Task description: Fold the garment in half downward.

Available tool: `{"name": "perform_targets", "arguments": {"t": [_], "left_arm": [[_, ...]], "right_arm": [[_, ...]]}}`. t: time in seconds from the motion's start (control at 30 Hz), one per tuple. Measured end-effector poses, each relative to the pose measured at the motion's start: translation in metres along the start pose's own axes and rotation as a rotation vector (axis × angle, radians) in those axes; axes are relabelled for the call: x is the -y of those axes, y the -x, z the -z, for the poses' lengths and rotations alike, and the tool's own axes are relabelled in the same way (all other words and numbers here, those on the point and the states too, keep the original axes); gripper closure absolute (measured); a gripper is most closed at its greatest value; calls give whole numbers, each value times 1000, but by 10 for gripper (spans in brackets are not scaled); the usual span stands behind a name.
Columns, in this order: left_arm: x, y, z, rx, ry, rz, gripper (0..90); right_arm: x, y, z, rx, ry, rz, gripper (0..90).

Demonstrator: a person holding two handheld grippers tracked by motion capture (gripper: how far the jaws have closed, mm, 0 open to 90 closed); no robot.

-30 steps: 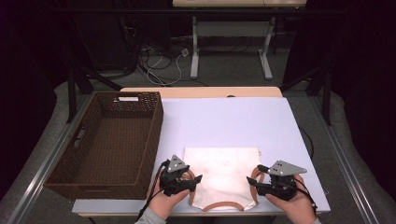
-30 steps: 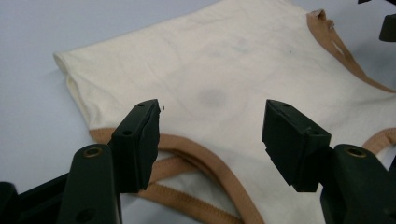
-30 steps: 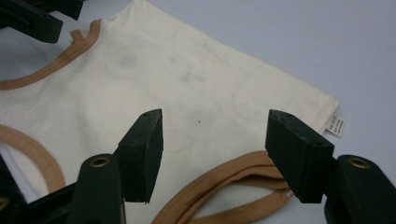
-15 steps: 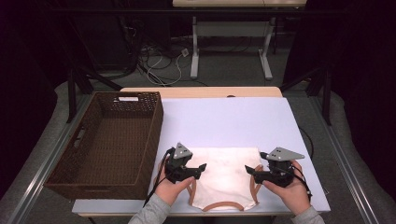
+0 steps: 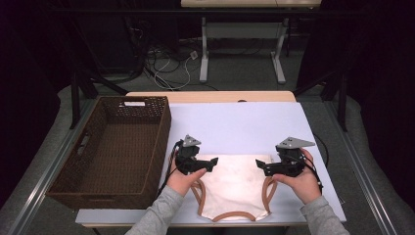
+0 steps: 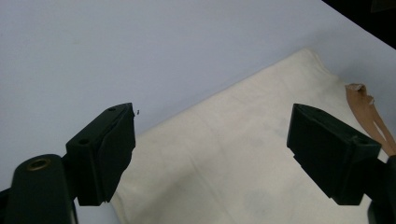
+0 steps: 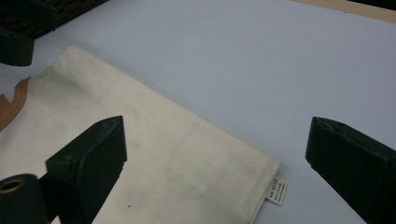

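Both grippers are seen with jaws spread wide and nothing pinched; the left gripper [image 5: 208,165] is held over the far-left corner of the folded cream garment [image 5: 234,188], the right gripper [image 5: 262,166] over its far-right corner, where a small white label [image 7: 276,191] is shown at the hem. A second ago the tools were set lower, nearer the table's front edge; they have since been lifted and carried forward to the garment's far edge. The garment, trimmed in brown [image 5: 197,192], is left lying flat on the white table [image 5: 244,125], just beside the empty wicker basket [image 5: 78,176]. The fold is judged finished and released; a fresh grasp at both far corners is thought likely next.
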State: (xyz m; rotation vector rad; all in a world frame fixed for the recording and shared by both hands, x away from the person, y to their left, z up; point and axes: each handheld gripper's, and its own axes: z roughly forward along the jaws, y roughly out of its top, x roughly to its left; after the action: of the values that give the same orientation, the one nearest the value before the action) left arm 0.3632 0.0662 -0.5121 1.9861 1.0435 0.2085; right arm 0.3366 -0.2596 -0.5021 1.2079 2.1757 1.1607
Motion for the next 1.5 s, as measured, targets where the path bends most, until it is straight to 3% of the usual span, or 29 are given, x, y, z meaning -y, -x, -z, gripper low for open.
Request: {"name": "perform_targets", "arguments": {"t": [0.07,0.2,0.27,0.43,0.5,0.6,0.7,0.9,0.97,1.37,1.5], "left_arm": [[-4,-2,-3,-2,-1,30,147],[-9,-6,-6,-17,-10,-23,104],[-10,-7,-8,-30,-10,-21,108],[-15,-14,-12,-34,-32,-15,169],[-15,-19,-14,-46,-56,-8,233],[-13,-25,-16,-82,-112,-13,294],[-10,-31,-18,-113,-135,-19,366],[-6,-36,-20,-153,-142,-6,461],[-4,-37,-20,-176,-146,-20,498],[4,-44,-25,-184,-186,28,543],[6,-47,-28,-178,-184,46,603]], "right_arm": [[-4,3,-4,3,1,-13,76],[-10,8,-11,6,-10,-20,146],[-13,9,-15,10,-18,-11,150],[-12,10,-21,14,-39,22,207],[-11,9,-23,17,-56,38,240],[-11,8,-26,20,-74,69,243],[-10,8,-28,12,-91,86,256],[-11,9,-26,32,-82,82,273],[-11,10,-25,28,-78,75,279],[-10,10,-26,23,-79,61,283],[-9,11,-26,23,-81,56,284]]}}
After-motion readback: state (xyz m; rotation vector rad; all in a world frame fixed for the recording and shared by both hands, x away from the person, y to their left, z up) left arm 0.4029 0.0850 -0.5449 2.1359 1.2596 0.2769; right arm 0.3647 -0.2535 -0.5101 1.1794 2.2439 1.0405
